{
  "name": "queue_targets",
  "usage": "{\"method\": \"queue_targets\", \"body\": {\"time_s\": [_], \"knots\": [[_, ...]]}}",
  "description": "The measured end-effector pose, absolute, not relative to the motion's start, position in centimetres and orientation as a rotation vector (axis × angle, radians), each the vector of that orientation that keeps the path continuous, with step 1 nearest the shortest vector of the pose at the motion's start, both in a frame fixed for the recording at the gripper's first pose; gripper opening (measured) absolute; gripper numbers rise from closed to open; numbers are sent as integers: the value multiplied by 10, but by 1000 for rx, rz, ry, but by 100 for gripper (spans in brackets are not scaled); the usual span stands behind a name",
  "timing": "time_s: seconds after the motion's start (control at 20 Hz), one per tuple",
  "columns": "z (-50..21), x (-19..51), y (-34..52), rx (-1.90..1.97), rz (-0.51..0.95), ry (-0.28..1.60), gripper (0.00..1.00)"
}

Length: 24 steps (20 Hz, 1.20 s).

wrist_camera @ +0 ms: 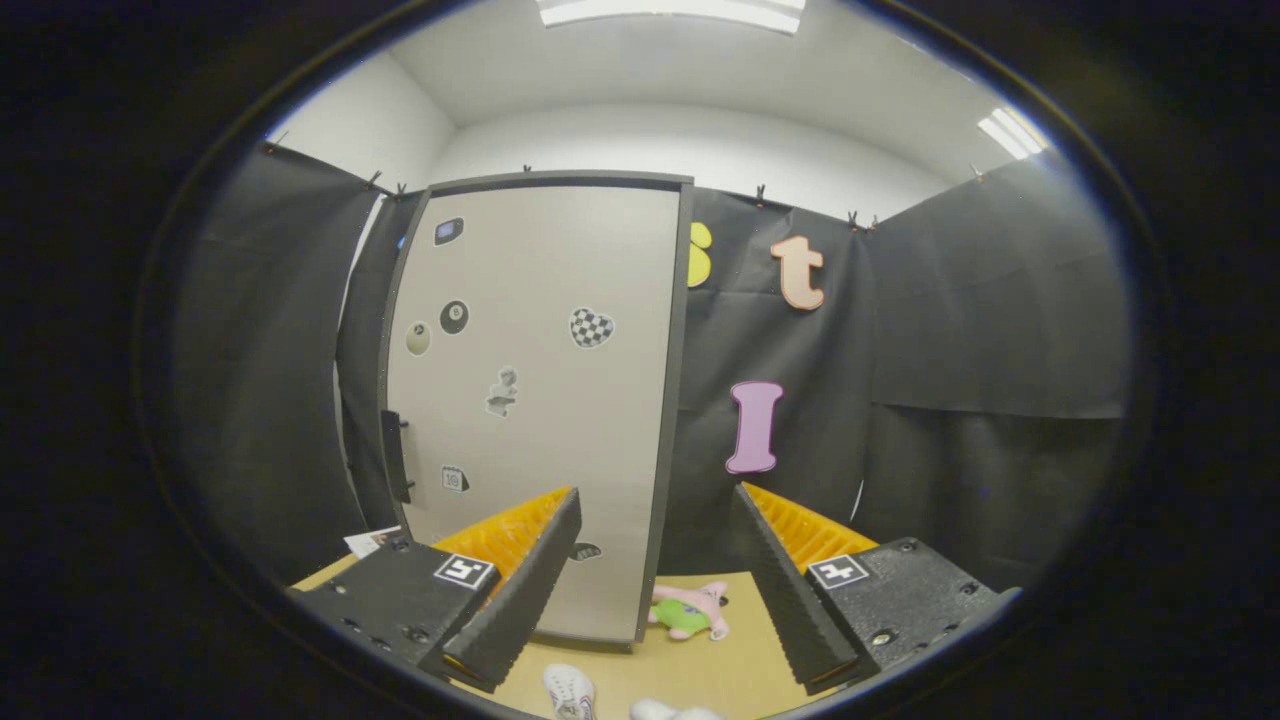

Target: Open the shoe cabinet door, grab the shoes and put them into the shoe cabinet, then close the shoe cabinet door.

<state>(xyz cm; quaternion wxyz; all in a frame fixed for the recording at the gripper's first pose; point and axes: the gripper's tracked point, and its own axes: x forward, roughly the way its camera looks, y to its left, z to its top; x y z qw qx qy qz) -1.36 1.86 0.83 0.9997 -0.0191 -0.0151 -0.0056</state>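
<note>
— Two fingers (520, 590), spread wide apart with nothing between them; the gripper (655, 580) is empty, facing the shoe cabinet (535, 400) from a little way back

— Is the door shut?

— It looks shut, flat to the front, with stickers across it. The dark handle (395, 455) sits on its left edge, about halfway down, running up and down like the door itself

— So where would you take hold?

— At that handle, I'd say. The panel looks stiff and fairly light, so it should swing rather than flex, but the handle is slim and the pads could slip off unless they close squarely across it

— And the shoes?

— They lie on the tan floor (720, 670) just below and between the fingers. One white shoe (570, 692) is near the left finger, its long axis roughly running away from the gripper toward the cabinet; I can't tell toe from heel. A second white shape (675, 712) beside it is cut off too much to judge which way it points

— How will they handle?

— Light and a bit soft, probably; gripping across the narrow width near the opening seems safest

— Anything else down there?

— A pink and green plush toy (690, 612) lies at the cabinet's right foot, beyond the shoes, apart from them
</note>
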Motion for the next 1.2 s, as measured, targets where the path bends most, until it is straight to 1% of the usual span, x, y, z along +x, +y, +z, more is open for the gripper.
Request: {"method": "queue_targets", "body": {"time_s": [0.4,0.55,1.2], "knots": [[1,-3,39,-43,0,-17,99],[-9,12,62,-26,1,0,99],[-57,104,302,5,231,26,99]]}}
